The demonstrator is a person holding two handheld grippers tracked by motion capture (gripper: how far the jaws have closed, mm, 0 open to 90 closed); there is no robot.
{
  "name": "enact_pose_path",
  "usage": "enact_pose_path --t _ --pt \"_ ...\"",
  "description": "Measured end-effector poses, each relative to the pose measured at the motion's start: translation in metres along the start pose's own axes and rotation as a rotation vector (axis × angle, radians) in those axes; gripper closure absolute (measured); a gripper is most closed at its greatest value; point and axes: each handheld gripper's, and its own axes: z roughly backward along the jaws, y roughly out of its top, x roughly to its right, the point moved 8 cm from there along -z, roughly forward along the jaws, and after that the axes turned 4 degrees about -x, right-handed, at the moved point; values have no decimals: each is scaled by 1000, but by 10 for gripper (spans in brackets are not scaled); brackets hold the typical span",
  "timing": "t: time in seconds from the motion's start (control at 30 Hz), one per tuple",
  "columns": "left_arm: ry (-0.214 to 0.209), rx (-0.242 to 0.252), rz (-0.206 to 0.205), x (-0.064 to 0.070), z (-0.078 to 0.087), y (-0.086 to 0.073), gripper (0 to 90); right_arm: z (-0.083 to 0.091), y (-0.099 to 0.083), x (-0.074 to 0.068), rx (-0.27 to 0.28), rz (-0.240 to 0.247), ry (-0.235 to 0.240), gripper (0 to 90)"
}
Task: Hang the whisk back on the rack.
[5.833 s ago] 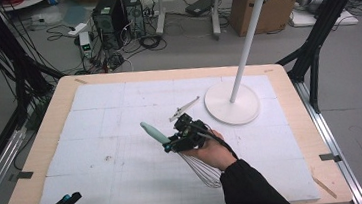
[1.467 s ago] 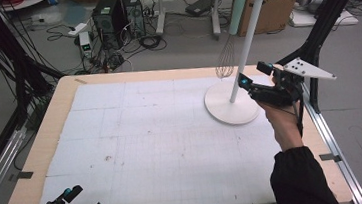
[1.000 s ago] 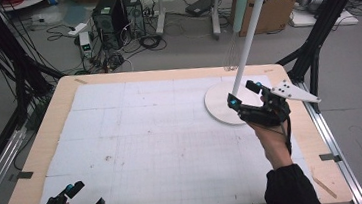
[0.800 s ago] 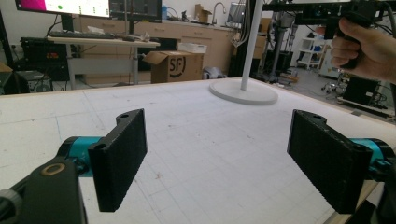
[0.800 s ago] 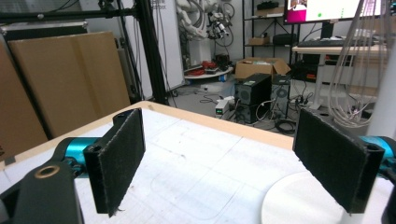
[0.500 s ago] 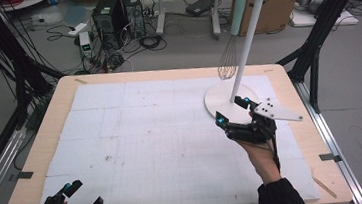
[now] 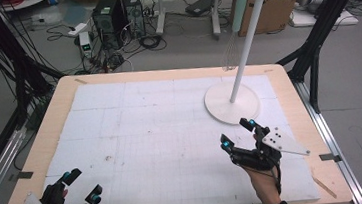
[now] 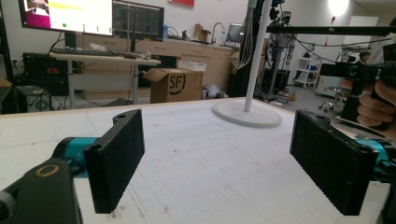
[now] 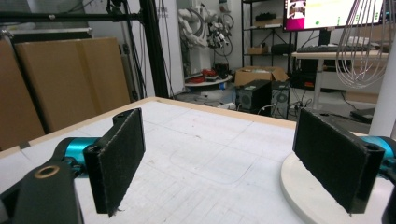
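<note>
White gridded matting covers the wooden table [image 7: 39, 161], which stands in a workshop with computer towers and cables on the floor in the upper left of the high view. At the upper right of that view a white rack [image 7: 233, 102] rises from a round base on the mat, with hooks at its top. A wire whisk [image 7: 231, 52] with a pale green handle hangs from one of those hooks, its wires dangling beside the pole; in the right gripper view the whisk [image 9: 364, 51] shows at the upper right edge, just beside the pole.

Lower right of centre in the high view, the right gripper [image 7: 237, 132] sits just short of the rack's base, held in a hand that enters from the bottom edge. Its jaws are spread wide with nothing between them. It looks to be just above the mat, though the height is hard to judge.

At the lower left corner of the high view, the left gripper [image 7: 81, 185] is likewise spread wide and empty, well apart from the rack.
</note>
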Motion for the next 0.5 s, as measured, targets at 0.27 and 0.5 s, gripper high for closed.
enact_pose_path --t 0.27,0.5 --pt "-12 12 -17 -5 -21 -4 167 14 -16 -10 -4 -4 7 159" --pt "-45 44 -37 -3 -19 -9 153 19 -42 -27 -57 -36 51 159"
